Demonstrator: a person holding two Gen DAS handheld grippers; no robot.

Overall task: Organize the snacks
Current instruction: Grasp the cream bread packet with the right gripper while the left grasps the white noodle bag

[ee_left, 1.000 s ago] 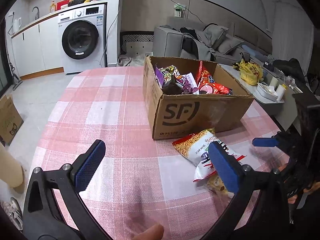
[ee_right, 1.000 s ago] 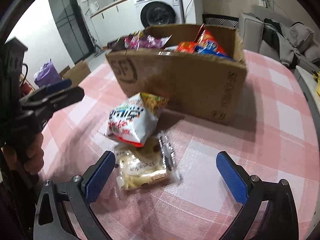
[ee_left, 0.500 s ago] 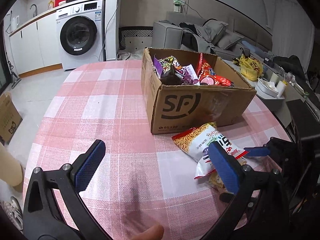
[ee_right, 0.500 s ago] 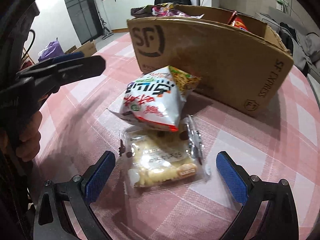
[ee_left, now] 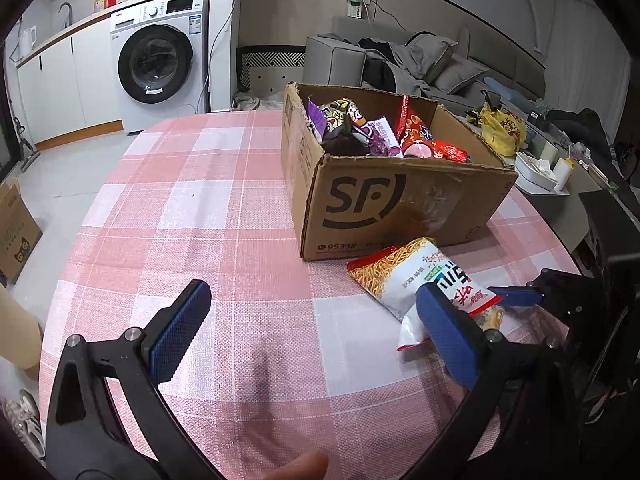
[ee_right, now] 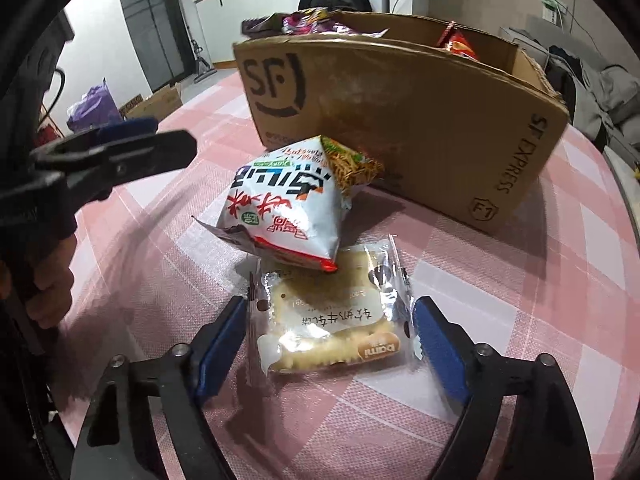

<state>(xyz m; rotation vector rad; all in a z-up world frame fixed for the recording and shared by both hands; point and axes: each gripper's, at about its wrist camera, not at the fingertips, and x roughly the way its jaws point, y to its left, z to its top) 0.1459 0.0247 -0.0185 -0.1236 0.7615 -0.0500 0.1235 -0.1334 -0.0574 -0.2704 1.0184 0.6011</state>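
Observation:
A clear-wrapped cracker packet point(ee_right: 328, 332) lies on the pink checked tablecloth point(ee_right: 500, 288), and my right gripper point(ee_right: 330, 308) straddles it. Its jaws are closing, with the blue pads at the wrapper's edges and not squeezing it. A white and red noodle-snack bag point(ee_right: 288, 204) rests partly on the packet's far end, in front of the cardboard box point(ee_right: 400, 112) filled with snack bags. My left gripper point(ee_left: 312, 300) hovers open over the bare cloth, nothing between its fingers; the noodle-snack bag point(ee_left: 408, 276) lies just beyond its right finger. The cardboard box point(ee_left: 400, 204) stands behind the bag.
The round table's edge point(ee_left: 76, 240) curves on the left, with floor and a washing machine point(ee_left: 156, 64) beyond. A sofa point(ee_left: 420, 56) and a cluttered side table point(ee_left: 536, 168) stand behind and right of the box. A person's hand point(ee_right: 48, 280) holds the left gripper.
My right gripper has dropped towards the cracker packet and its jaws have narrowed around it. The left gripper has stayed nearly where it was, still open.

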